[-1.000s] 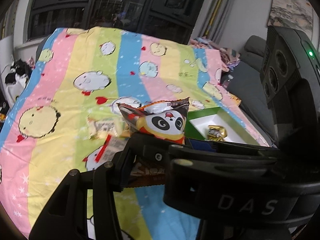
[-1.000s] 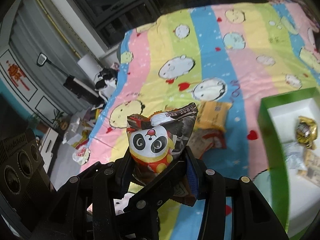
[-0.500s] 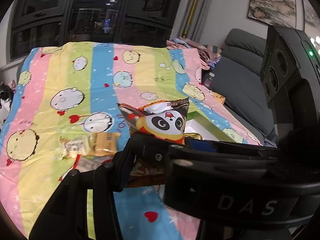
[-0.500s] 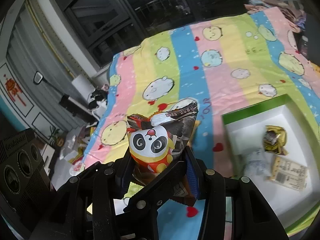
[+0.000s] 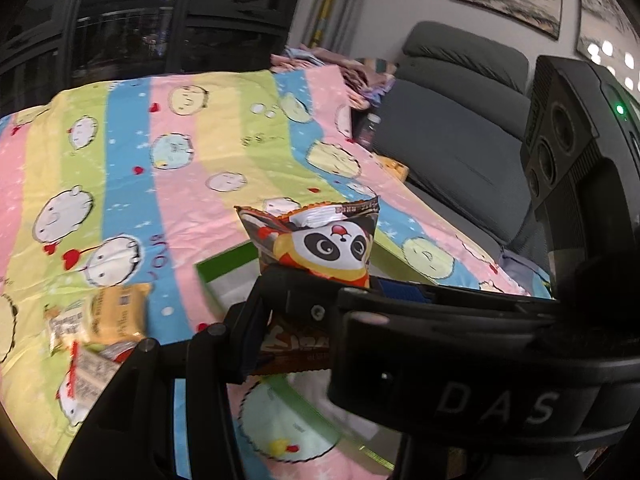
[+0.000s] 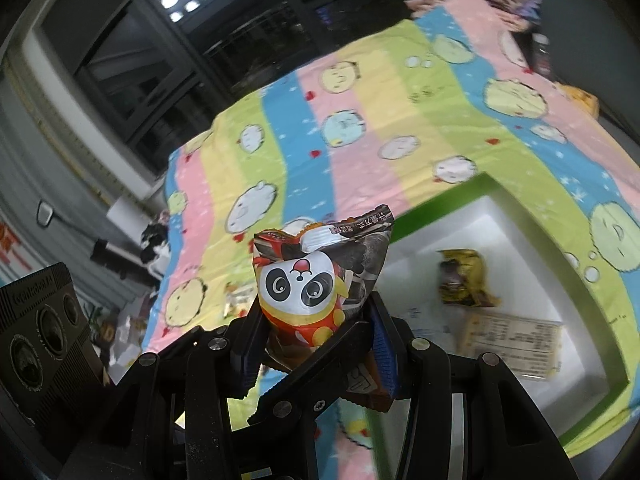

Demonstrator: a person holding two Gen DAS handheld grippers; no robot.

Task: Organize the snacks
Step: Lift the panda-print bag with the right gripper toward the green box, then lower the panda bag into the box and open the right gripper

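Observation:
A panda snack bag [image 5: 320,246] stands upright between the fingers of both grippers. My left gripper [image 5: 316,300] is shut on its lower part. My right gripper [image 6: 316,332] is shut on the same bag [image 6: 316,276]. Both hold it in the air above the striped cartoon blanket [image 5: 168,152]. A green-rimmed white box [image 6: 532,240] lies on the blanket to the right in the right wrist view; a gold packet [image 6: 464,284] and a flat tan packet [image 6: 508,340] lie inside. In the left wrist view the box's green rim [image 5: 224,264] shows just behind the bag.
Loose yellow and white snack packets [image 5: 100,320] lie on the blanket at the left. A grey sofa [image 5: 452,132] stands beyond the blanket's right edge. Dark windows [image 6: 248,36] are behind. Clutter sits on the floor at the left of the right wrist view [image 6: 132,320].
Both grippers, still holding the panda bag, have swung to the right toward the box. The box now shows larger and nearer; the loose packets have slid to the left of view.

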